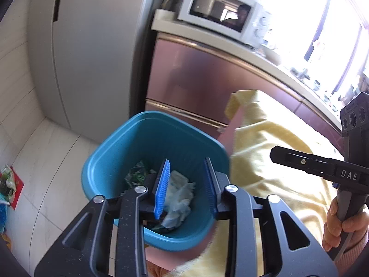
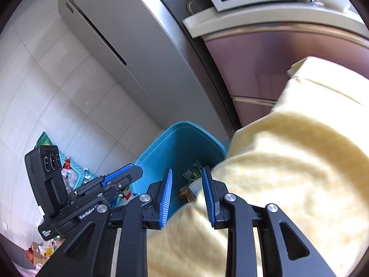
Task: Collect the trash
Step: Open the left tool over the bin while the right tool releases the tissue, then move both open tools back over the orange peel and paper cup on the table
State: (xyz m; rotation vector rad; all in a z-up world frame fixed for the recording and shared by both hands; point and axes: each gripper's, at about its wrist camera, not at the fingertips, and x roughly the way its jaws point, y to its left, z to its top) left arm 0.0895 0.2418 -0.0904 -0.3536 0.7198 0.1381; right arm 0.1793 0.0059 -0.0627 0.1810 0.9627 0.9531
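The crumpled white tissue [image 1: 178, 194] is seen lying loose inside the teal plastic bin [image 1: 129, 152], directly below and ahead of the left gripper [image 1: 187, 188], whose jaws are spread and empty, as are the right gripper's [image 2: 187, 198].

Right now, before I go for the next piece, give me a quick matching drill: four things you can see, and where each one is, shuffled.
Things:
1. white crumpled tissue
2. microwave
3. yellow cloth
4. blue bin

Places:
A. on the countertop
B. on the floor, below the left gripper
C. inside the bin, with a green wrapper
D. draped over the surface to the right of the bin

Pairs: 1-C, 2-A, 3-D, 4-B
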